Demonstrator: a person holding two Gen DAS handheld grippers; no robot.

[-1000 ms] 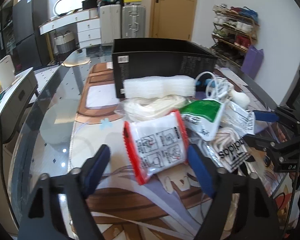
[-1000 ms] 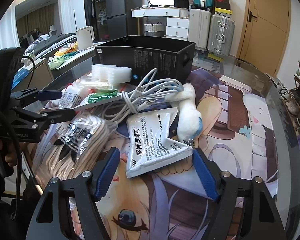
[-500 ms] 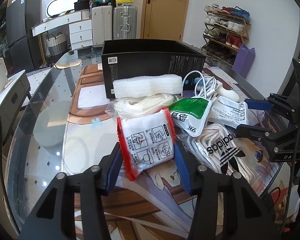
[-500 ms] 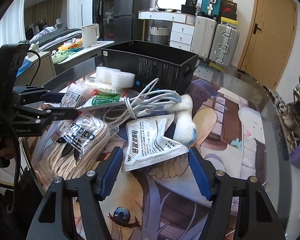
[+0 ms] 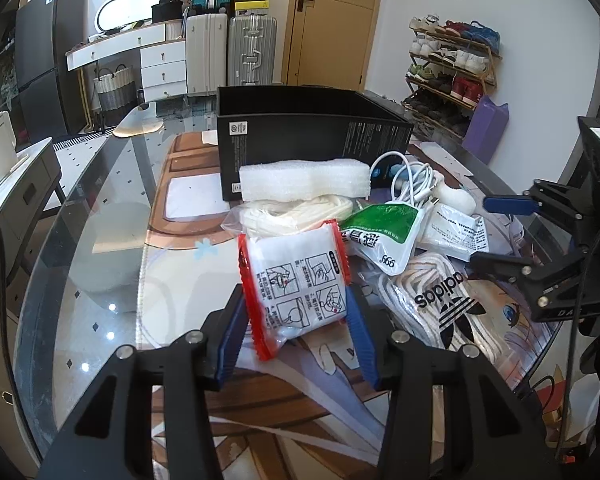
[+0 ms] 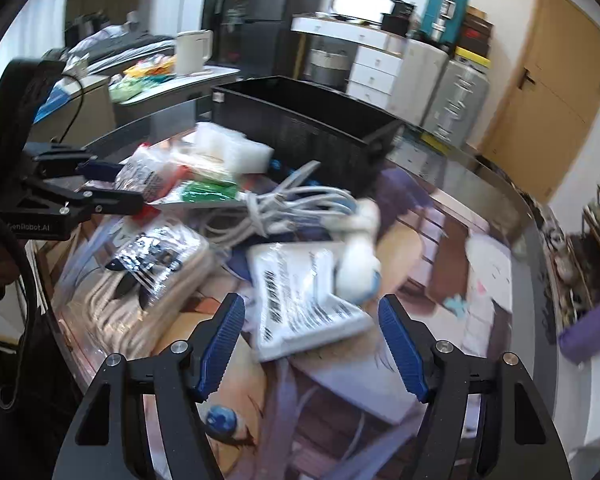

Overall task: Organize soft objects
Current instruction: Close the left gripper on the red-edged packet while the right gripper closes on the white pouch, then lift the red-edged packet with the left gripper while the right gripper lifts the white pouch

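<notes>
A soft white packet with red edges (image 5: 296, 276) stands tilted at the near side of a pile on the table. My left gripper (image 5: 296, 300) has its blue pads pressed on the packet's two sides, and its jaws are still closing. My right gripper (image 6: 310, 304) hangs over a flat white printed packet (image 6: 300, 300), which lies between its fingers without touching the pads; its jaws are opening. A white plush toy (image 6: 360, 248) leans on that packet. The right wrist view is motion-blurred. An open black box (image 5: 312, 136) stands behind the pile.
The pile also holds a white foam block (image 5: 304, 180), a bag of cream cord (image 5: 292, 216), a green-and-white pouch (image 5: 384, 232), a coiled white cable (image 5: 412, 180) and a bagged rope marked adidas (image 5: 432, 300). The glass table's edge (image 5: 60, 264) curves at left.
The left jaws have gone from wide open to closed on the red-edged packet. The right wrist view has tilted and blurred as that gripper rolled over the white packet.
</notes>
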